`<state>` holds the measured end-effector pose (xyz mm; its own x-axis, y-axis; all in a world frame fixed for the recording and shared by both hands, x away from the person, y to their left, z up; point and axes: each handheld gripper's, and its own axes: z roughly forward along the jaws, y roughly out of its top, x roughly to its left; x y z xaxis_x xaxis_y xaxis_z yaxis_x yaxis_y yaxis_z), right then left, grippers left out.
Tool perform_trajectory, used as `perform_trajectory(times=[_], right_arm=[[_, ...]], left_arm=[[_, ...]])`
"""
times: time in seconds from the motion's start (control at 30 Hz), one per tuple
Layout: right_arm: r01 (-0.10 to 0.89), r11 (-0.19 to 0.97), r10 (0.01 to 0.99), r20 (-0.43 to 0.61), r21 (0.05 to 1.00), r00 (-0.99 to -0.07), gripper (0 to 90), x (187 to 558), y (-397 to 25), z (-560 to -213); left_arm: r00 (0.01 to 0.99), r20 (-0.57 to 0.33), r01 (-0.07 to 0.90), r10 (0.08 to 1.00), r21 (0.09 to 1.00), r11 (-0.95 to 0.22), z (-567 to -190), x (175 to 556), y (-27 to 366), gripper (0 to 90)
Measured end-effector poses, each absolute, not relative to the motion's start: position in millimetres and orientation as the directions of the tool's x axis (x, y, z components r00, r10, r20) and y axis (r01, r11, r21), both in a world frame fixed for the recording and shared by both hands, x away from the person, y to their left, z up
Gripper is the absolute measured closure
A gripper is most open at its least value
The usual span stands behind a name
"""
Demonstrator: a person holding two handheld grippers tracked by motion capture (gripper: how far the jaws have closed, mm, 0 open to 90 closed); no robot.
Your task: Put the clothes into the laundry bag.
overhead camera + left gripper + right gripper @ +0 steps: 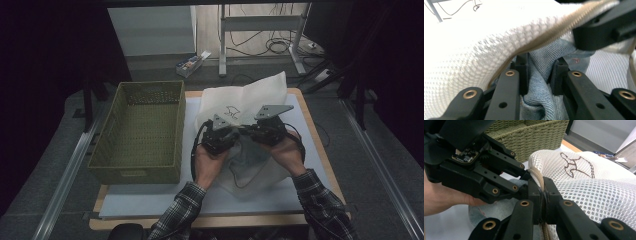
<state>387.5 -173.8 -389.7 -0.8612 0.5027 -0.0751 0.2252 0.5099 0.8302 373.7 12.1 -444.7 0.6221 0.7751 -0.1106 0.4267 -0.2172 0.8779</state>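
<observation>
The white mesh laundry bag (pixel 243 107) lies in the middle of the bench (pixel 320 150), its far part propped up and its near mouth facing the person, with a piece of blue denim (pixel 541 82) sitting half inside that opening. The right gripper (pixel 543 202) has its jaws clenched on the beige zipper edge (pixel 537 176) of the bag, and judging by how the mesh rises above the cloth, it holds that edge up so the mouth stays open. The left gripper (pixel 539 75) sits just beside it, almost touching, with its jaws pinched on a fold of the denim right under the lifted zipper edge; this looks like the hold for feeding the garment in or drawing it out, though the pictures do not settle which. Both hands meet at the bag's near side, the left hand (pixel 209 165) and right hand (pixel 287 155) cupped below their tools. A dark outline drawing (pixel 576 165) marks the mesh on the far side. Left of the bag stands a green woven basket (pixel 142 132), close to the bag but apart from it, probably the place for sorted laundry.
</observation>
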Motion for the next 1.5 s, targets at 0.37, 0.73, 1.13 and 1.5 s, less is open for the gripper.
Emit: perform_trajectory(times=[0.37,0.73,1.13,1.5], right_arm=[[0.219,0.511,0.495,-0.076,0.831,-0.865,85.7,384,-170,-389],[0.23,0.504,0.505,-0.068,0.833,-0.861,86.0,386,-174,-389],[0.241,0.519,0.511,-0.072,0.82,-0.856,85.8,390,-176,-393],[0.24,0.521,0.513,-0.076,0.819,-0.855,85.7,389,-176,-393]], left_arm=[[0.573,-0.106,0.412,0.813,0.894,-0.174,-445,386,2,73.9],[0.58,-0.106,0.411,0.808,0.894,-0.178,-455,395,-3,75.9],[0.702,-0.117,0.453,0.702,0.835,-0.314,-459,374,20,24.0],[0.667,-0.083,0.49,0.741,0.798,-0.352,-494,335,36,8.5]])
